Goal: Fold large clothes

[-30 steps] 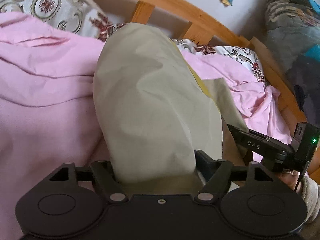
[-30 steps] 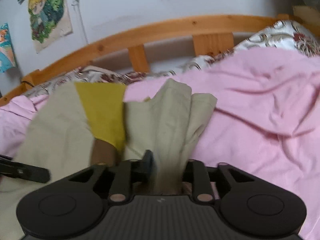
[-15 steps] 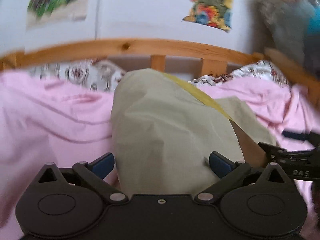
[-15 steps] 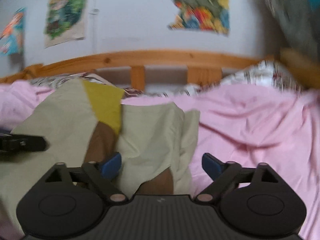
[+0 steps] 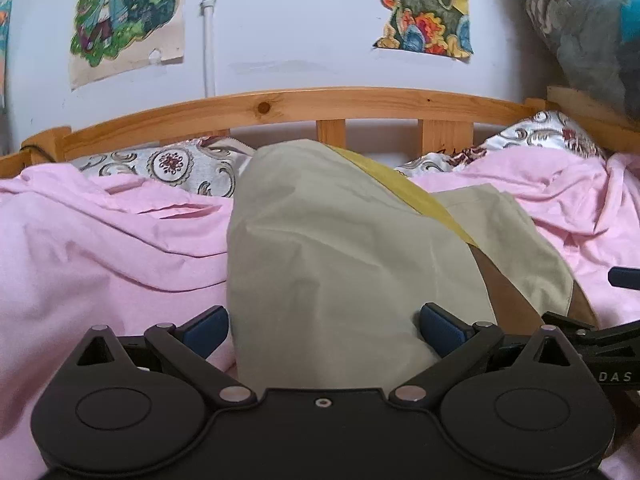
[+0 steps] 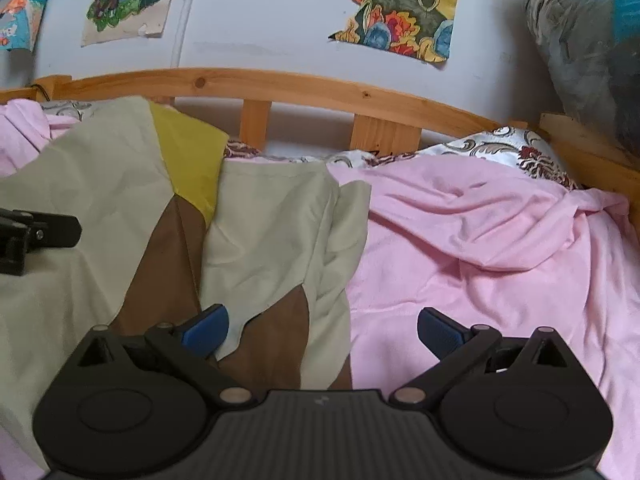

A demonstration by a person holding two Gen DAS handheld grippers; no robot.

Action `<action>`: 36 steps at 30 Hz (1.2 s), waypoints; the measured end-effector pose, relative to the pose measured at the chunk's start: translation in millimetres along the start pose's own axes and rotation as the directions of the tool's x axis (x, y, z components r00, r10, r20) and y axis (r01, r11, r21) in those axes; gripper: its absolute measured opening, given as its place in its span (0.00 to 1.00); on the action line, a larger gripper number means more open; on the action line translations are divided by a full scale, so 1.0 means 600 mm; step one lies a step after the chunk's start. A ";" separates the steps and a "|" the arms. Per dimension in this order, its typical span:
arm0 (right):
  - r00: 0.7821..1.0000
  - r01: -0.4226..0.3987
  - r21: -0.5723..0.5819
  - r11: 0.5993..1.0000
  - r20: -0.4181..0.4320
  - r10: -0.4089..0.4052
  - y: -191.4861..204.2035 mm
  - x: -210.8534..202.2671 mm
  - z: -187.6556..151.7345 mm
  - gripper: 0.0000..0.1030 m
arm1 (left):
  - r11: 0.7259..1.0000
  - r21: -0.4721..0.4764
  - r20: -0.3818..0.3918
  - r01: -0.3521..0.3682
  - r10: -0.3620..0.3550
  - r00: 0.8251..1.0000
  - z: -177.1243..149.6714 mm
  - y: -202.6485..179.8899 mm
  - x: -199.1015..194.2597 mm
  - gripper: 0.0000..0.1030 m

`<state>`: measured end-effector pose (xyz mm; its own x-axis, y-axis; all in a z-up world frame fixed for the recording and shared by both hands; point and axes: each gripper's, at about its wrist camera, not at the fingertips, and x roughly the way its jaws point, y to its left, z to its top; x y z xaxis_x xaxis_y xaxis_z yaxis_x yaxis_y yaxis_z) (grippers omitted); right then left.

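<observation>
A large beige garment (image 5: 340, 260) with yellow and brown panels lies folded on the pink sheet (image 5: 100, 248). My left gripper (image 5: 324, 332) is open, and the near end of the garment sits loose between its blue pads (image 5: 208, 330). In the right wrist view the same garment (image 6: 272, 220) fills the left half. My right gripper (image 6: 323, 330) has its jaws opening wide. The garment's right edge lies between them, and the pads (image 6: 438, 332) do not press on it. The left gripper's black finger (image 6: 36, 232) shows at the left edge.
A wooden bed rail (image 5: 320, 108) runs along the back in front of a white wall with posters (image 5: 128, 20). Patterned pillows (image 5: 172, 164) lie under the rail. A dark heap of bedding (image 6: 580, 40) is at the upper right. The pink sheet (image 6: 500, 248) spreads rumpled to the right.
Both grippers let go of the garment and opened wide. Both turned to face the bed rail squarely, and the garment now lies flatter on the sheet.
</observation>
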<state>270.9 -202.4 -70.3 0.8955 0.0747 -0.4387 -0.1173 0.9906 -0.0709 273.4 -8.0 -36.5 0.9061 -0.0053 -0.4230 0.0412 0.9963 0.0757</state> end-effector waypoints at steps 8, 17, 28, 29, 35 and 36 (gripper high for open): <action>0.998 -0.046 0.048 0.998 0.052 0.043 -0.027 -0.059 0.019 1.00 | 0.999 -0.050 0.011 -0.006 0.006 1.000 0.011 0.019 -0.047 0.99; 0.981 -0.112 0.097 0.989 0.167 0.095 -0.037 -0.151 0.049 1.00 | 0.989 -0.148 0.048 0.004 0.003 0.999 0.042 0.019 -0.144 0.99; 0.946 -0.167 0.092 0.982 0.297 0.133 -0.059 -0.320 0.070 1.00 | 0.987 -0.154 0.093 -0.042 0.057 0.994 0.037 -0.001 -0.334 0.99; 0.945 -0.166 0.092 0.982 0.301 0.132 -0.060 -0.336 0.069 1.00 | 0.986 -0.155 0.077 -0.061 0.073 0.994 0.032 -0.002 -0.349 0.99; 0.934 -0.155 0.108 0.982 0.341 0.110 -0.065 -0.421 0.051 1.00 | 0.978 -0.178 0.013 -0.111 0.116 0.993 -0.001 0.018 -0.417 0.99; 0.932 -0.157 0.114 0.981 0.345 0.109 -0.064 -0.432 0.047 1.00 | 0.977 -0.178 0.006 -0.118 0.120 0.993 -0.006 0.021 -0.426 0.99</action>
<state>55.5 -256.6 71.5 0.9702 0.2170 -0.1079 -0.2064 0.9732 0.1017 40.5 6.1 69.2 0.9069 0.1143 -0.4057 -0.1412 0.9893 -0.0371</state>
